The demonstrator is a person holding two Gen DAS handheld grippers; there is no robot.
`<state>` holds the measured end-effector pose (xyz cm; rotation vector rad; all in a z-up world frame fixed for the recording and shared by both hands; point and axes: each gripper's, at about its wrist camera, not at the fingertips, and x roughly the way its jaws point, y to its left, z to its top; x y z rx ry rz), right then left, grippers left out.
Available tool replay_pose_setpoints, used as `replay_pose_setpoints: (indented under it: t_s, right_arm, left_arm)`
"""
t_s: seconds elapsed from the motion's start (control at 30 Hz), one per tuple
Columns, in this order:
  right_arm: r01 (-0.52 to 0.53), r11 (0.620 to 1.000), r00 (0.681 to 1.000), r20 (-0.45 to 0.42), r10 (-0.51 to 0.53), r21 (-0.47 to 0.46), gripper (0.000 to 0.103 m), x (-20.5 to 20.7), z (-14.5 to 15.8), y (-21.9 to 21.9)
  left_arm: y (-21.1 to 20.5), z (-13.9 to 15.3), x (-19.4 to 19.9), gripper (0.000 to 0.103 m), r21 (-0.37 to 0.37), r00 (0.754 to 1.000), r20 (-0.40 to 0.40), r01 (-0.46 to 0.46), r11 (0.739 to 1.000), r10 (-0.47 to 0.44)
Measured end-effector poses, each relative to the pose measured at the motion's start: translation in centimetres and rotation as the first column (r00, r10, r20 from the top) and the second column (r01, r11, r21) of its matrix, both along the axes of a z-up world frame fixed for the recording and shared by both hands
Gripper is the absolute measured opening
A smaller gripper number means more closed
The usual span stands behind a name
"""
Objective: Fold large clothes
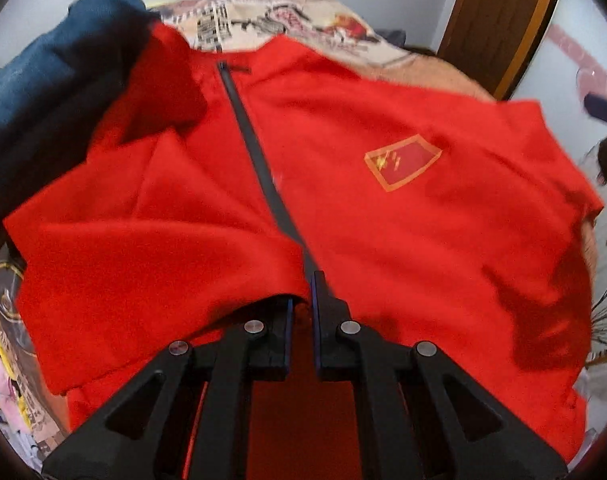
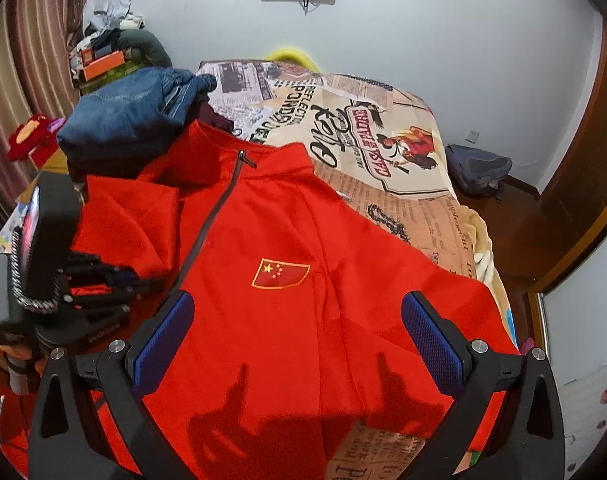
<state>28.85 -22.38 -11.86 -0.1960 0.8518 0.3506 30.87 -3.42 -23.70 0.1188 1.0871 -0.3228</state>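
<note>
I'm over a bed (image 2: pixel 403 184) with a newspaper-print cover, pale wall behind it. My left gripper (image 1: pixel 301 300) has its fingers nearly pressed together, pinching a fold of the red jacket (image 1: pixel 383 240) right at the lower end of the dark zipper (image 1: pixel 259 156); the cloth bunches up over the left finger. From the right camera that gripper (image 2: pixel 143 284) sits just left of my right-hand fingers, low on the jacket. My right gripper (image 2: pixel 297 336) has its blue pads (image 2: pixel 433 336) spread wide, nothing between them, hanging above the jacket's front. Just beyond them is the flag patch (image 2: pixel 281 274). Further out, past the collar, folded jeans (image 2: pixel 131 108) lie on the bed's far left.
</note>
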Motion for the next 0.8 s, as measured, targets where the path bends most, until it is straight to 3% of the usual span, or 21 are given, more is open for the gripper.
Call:
replay_pose_setpoints:
  t_s: [0.07, 0.1, 0.2, 0.23, 0.37, 0.5, 0.67, 0.8]
  right_arm:
    - [-0.011, 1.0, 1.0, -0.004, 0.011, -0.007, 0.103, 0.0, -0.2, 0.4]
    - [-0.014, 1.0, 1.0, -0.004, 0.014, -0.008, 0.103, -0.1, -0.1, 0.5]
    - [-0.033, 0.999, 0.999, -0.003, 0.033, -0.007, 0.103, -0.2, 0.1, 1.5]
    - [-0.04, 0.999, 0.999, 0.0, 0.04, -0.006, 0.103, -0.3, 0.2, 1.9]
    - [-0.087, 0.996, 0.996, 0.016, 0.087, -0.009, 0.103, -0.6, 0.9, 4.2]
    - [-0.159, 0.987, 0.987, 0.025, 0.16, -0.029, 0.103, -0.8, 1.3, 7.3]
    - [-0.279, 0.958, 0.96, 0.001, 0.28, -0.062, 0.103, -1.0, 0.8, 12.6]
    - [-0.373, 0.925, 0.927, -0.061, 0.37, -0.072, 0.103, -0.8, -0.8, 17.4]
  left_arm:
    - [0.5, 0.2, -0.3, 0.01, -0.015, 1.0, -0.003, 0.001, 1.0, -0.001]
    - [0.8, 0.7, -0.5, 0.018, -0.023, 1.0, 0.001, -0.002, 1.0, 0.002]
    - [2.4, 2.4, -1.2, 0.052, -0.029, 0.998, 0.045, -0.035, 0.999, 0.036]
    - [3.0, 3.1, -1.3, 0.056, -0.037, 0.996, 0.067, -0.05, 0.998, 0.053]
    - [7.3, 6.1, -2.5, 0.058, -0.072, 0.982, 0.128, -0.13, 0.989, 0.138]
    - [12.8, 8.1, -3.7, 0.062, -0.061, 0.949, 0.194, -0.243, 0.968, 0.251]
    - [19.2, 8.3, -5.4, 0.062, -0.005, 0.911, 0.225, -0.354, 0.935, 0.346]
    - [23.6, 7.4, -6.9, 0.062, -0.006, 0.888, 0.208, -0.418, 0.909, 0.41]
